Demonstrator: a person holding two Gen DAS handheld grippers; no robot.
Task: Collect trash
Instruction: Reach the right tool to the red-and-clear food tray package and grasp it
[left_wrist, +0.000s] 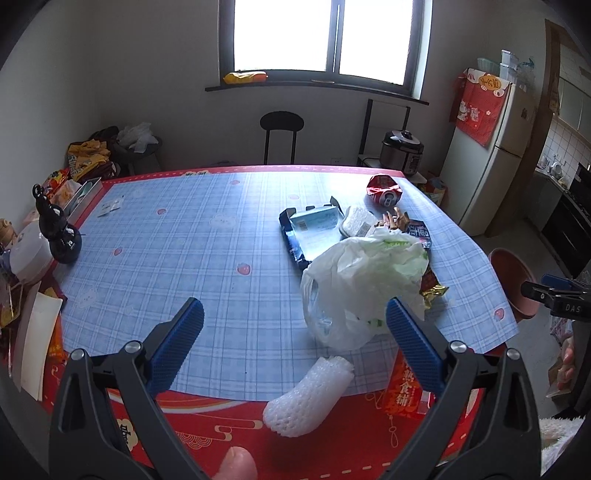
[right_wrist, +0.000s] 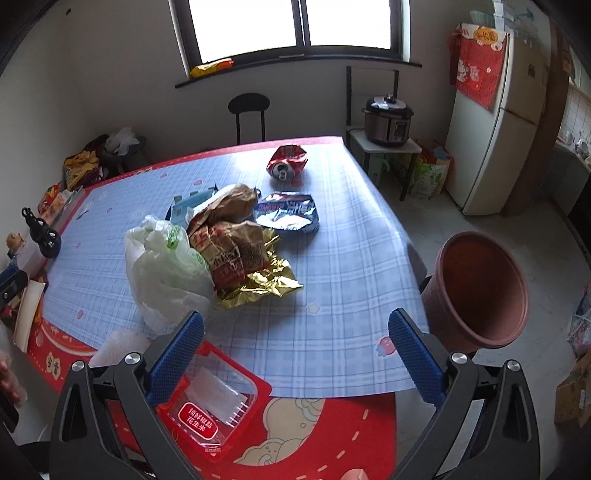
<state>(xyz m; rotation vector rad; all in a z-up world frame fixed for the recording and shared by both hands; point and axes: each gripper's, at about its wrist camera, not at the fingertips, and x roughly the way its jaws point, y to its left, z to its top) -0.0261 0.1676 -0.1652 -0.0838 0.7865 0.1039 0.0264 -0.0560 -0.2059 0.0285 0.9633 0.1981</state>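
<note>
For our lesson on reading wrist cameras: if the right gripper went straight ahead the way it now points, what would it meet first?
Probably bare tablecloth: the open right gripper frames empty cloth, with the gold foil wrapper just left of that line. Depth is uncertain.

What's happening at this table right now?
A person holds two open grippers above a table strewn with trash; neither grips anything. The left gripper hangs near a white plastic bag and a white foam net sleeve. The right gripper hangs over a red snack tray. A crushed red can lies farther off. A brown bin stands beside the table.
</note>
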